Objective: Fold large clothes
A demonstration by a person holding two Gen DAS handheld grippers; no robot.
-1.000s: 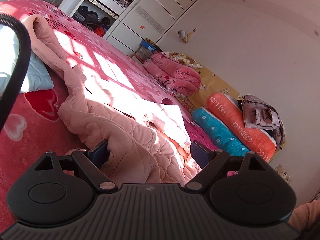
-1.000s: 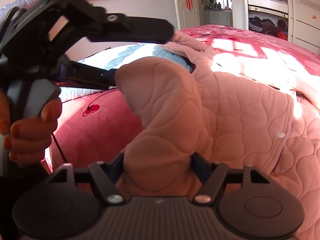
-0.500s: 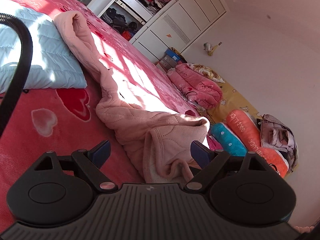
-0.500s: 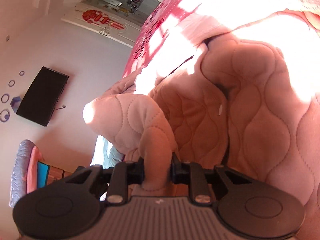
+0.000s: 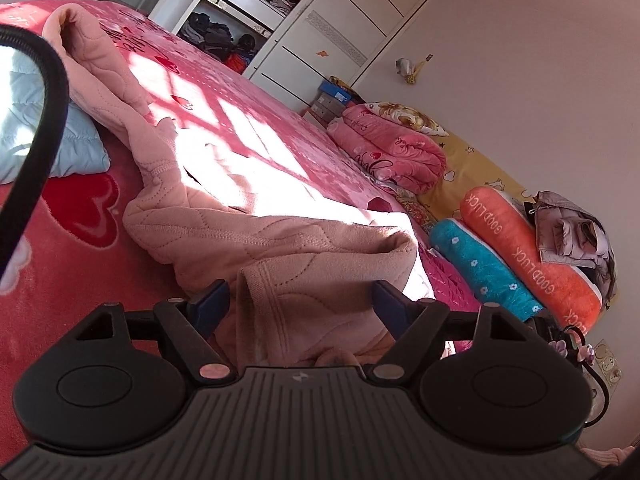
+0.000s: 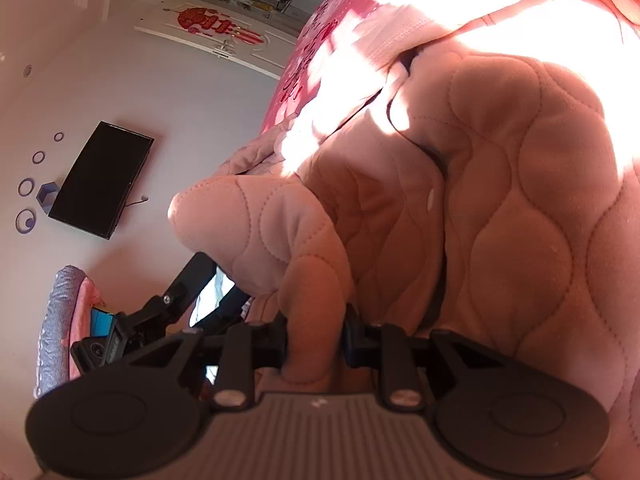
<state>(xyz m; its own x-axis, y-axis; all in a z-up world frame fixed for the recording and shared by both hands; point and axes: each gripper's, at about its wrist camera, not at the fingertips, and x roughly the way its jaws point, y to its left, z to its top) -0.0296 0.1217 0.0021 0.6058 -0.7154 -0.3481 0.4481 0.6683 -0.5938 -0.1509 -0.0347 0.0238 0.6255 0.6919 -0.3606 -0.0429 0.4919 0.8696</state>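
Right tongs [image 6: 315,340]: clenched on a fold of the pink quilted garment [image 6: 500,240].
Left tongs [image 5: 302,300]: jaws just closing, not yet gripping, garment hem between them.
Writing: "GOOD LUCK" on orange bolster [image 5: 532,248].

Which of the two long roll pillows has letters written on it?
The orange roll pillow: it says GOOD LUCK along its side. The blue roll pillow beside it only has little white flowers.

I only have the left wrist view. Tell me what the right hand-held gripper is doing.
Observer: The right hand-held gripper is shut on a fold of the pink quilted garment; its jaws have just closed on it.
Operator: Report what shows behind that fold.
Observer: A dark television, mounted on the wall.
Operator: Name one more landmark there.
Observer: A closed door carrying a red ornament, beyond the bed's far end.
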